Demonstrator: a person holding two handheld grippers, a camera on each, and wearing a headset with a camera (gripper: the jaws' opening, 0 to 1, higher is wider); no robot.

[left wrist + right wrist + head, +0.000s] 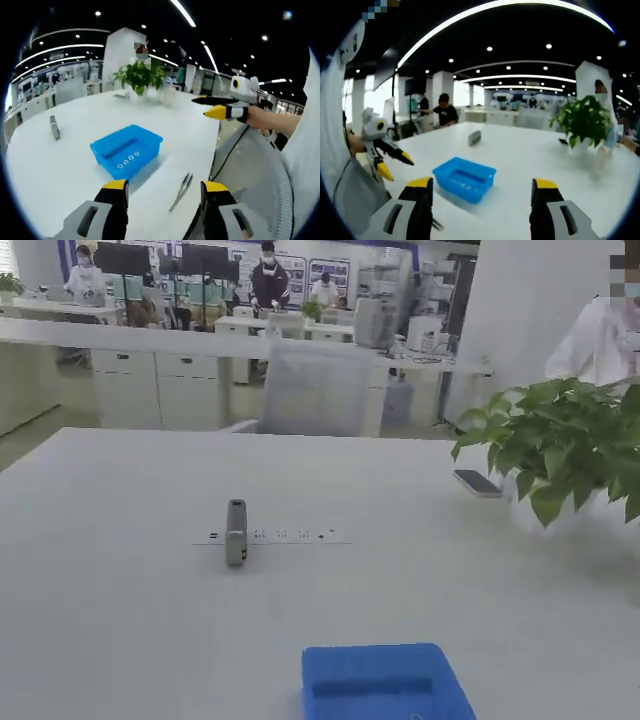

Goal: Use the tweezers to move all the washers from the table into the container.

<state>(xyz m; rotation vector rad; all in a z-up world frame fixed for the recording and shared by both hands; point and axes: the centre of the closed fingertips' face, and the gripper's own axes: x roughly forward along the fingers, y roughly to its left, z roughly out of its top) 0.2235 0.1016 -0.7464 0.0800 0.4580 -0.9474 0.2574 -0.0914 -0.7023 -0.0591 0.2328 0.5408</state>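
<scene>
Firstly, container (pixel 141 166): one shallow rectangular tray of bright blue plastic, open-topped, stood on the white bench (pixel 120 620) close to its near edge, roughly midway along.

Washers (pixel 128 160): small pale rings, four or so countable in the left gripper view, lay in a short slanted row on the container's floor. Finer detail was too small to tell.

Tweezers (pixel 182 190): one slim silvery pair, arms together toward the tip, lay flat on the bench at its near edge. They were just beside the container's near corner, apart from it, and touched by neither tool.

Left gripper (pixel 165 186): held above the near edge of the bench, its yellow-tipped black fingers (pixel 116 186) spread wide with nothing between them. The tweezers lay in line with the gap, farther on.

Right gripper (pixel 483 183): raised off the bench's near edge and aimed across the container, its fingers (pixel 544 184) likewise spread wide and holding nothing.

Other items:
- Grey oblong device (pixel 236 530), sat mid-bench across a row of sockets (pixel 285 535) set in the top.
- Potted plant (pixel 565 445), leafy green, at the right edge.
- Dark phone (pixel 477 482), flat on the bench just beside the plant.
- Pale chair (pixel 315 390), at the far edge.
</scene>
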